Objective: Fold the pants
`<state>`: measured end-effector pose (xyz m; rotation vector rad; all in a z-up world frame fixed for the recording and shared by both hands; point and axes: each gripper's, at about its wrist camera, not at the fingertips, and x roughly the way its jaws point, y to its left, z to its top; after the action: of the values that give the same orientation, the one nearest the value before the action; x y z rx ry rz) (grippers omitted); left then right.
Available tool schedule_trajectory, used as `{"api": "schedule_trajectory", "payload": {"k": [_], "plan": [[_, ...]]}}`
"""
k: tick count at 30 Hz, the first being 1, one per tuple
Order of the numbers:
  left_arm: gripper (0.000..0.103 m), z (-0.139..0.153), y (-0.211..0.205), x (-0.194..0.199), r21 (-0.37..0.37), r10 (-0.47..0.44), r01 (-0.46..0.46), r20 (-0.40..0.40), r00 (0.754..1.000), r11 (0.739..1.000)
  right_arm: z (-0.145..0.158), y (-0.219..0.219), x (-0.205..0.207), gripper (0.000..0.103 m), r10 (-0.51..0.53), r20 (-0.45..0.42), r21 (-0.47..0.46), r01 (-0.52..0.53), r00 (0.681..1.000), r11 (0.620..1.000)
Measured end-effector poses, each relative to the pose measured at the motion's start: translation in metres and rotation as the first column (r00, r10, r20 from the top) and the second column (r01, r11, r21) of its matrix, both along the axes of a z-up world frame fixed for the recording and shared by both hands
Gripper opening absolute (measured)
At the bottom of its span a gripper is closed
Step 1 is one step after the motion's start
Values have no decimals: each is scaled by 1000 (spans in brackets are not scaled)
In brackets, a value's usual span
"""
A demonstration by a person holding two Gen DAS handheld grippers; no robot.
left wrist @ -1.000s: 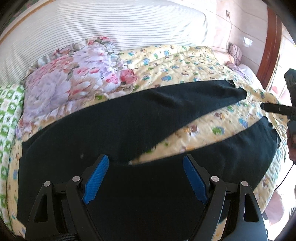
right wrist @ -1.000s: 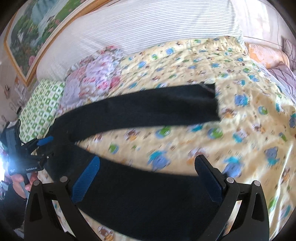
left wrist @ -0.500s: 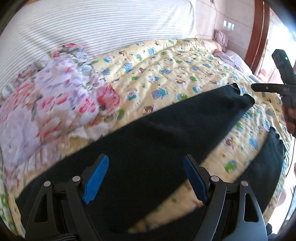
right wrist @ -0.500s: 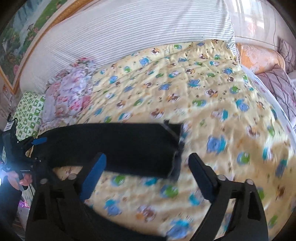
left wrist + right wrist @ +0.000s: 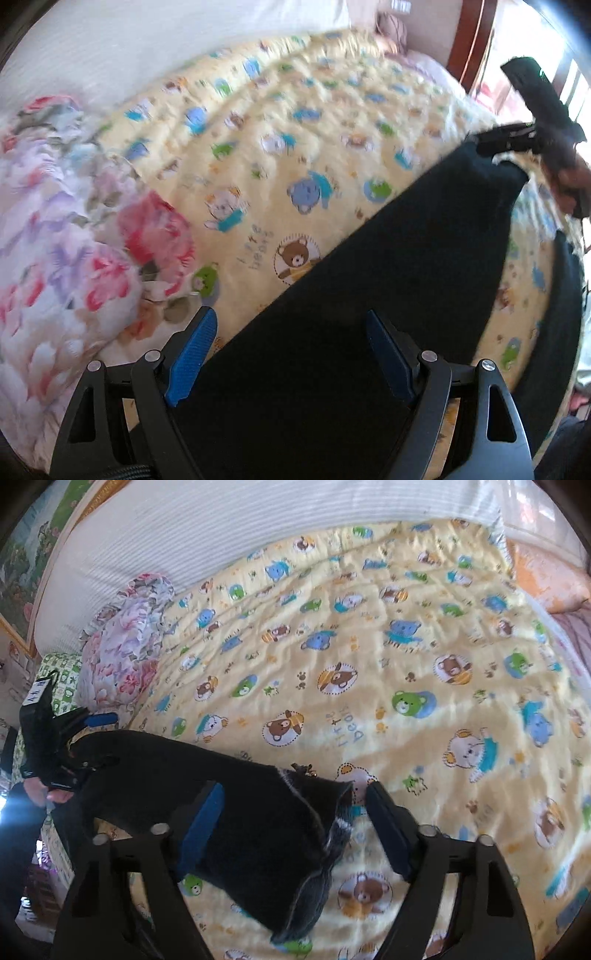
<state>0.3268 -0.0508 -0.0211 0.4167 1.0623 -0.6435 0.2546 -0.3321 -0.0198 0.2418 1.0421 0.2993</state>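
Dark pants [image 5: 388,295] lie spread on a yellow bear-print quilt [image 5: 295,140]. In the left wrist view my left gripper [image 5: 291,350] is open over the pants' upper end, near its far edge. The far leg runs up to the right, where my right gripper [image 5: 491,142] reaches its hem. The near leg [image 5: 565,314] lies along the right edge. In the right wrist view my right gripper [image 5: 295,823] is open with the far leg's hem [image 5: 295,812] between its fingers. My left gripper [image 5: 92,723] shows at the far left by the pants' other end.
A floral pillow [image 5: 66,236] lies left of the pants, also seen in the right wrist view [image 5: 125,657]. A striped white headboard cushion [image 5: 221,528] runs along the back. A green checked pillow [image 5: 62,679] sits at the left. An orange pillow [image 5: 543,576] lies far right.
Both grippers have moved forward from the near leg to the far leg. The right one now has the far hem between its open fingers; the left is over the pants' far edge.
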Motion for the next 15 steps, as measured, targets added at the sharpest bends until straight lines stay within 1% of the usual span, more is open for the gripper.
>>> {"api": "schedule_trajectory", "payload": {"k": [2, 3, 4, 5, 6, 7, 8, 10, 12, 15], "plan": [[82, -8, -3, 4, 3, -11, 11, -31, 999, 1000, -5, 2, 4, 64, 11, -13, -14, -11, 1000, 1000], [75, -10, -3, 7, -16, -14, 13, -47, 999, 1000, -6, 3, 6, 55, 16, -12, -25, -16, 1000, 1000], [58, -9, -4, 8, -41, -28, 25, -63, 998, 999, -6, 4, 8, 48, 17, -8, -38, -18, 1000, 999], [51, -8, -5, 9, -60, -40, 35, -78, 996, 998, -5, 3, 9, 32, 11, -2, -48, -11, 1000, 999], [35, -6, -8, 8, -62, -47, 42, -78, 996, 997, -5, 1, 10, 14, 4, -2, -43, -5, 1000, 999], [21, -5, -10, 5, -62, -60, 56, -76, 995, 997, -4, 0, 10, 9, -2, 1, -30, 2, 1000, 1000], [15, -3, -13, 1, -53, -71, 67, -70, 995, 996, -3, -2, 10, 9, -5, 7, -22, 5, 1000, 1000], [6, 1, -18, -8, -23, -77, 76, -41, 996, 997, 0, 1, 5, 9, 5, 21, -33, -4, 1000, 999], [5, 8, -14, -19, -40, -72, 71, -31, 997, 997, 6, 4, -3, 9, 8, 37, -52, -6, 999, 999], [4, 24, -8, -43, -81, -68, 67, -11, 998, 994, 20, 5, -21, 8, 11, 88, -44, -7, 996, 999]]}}
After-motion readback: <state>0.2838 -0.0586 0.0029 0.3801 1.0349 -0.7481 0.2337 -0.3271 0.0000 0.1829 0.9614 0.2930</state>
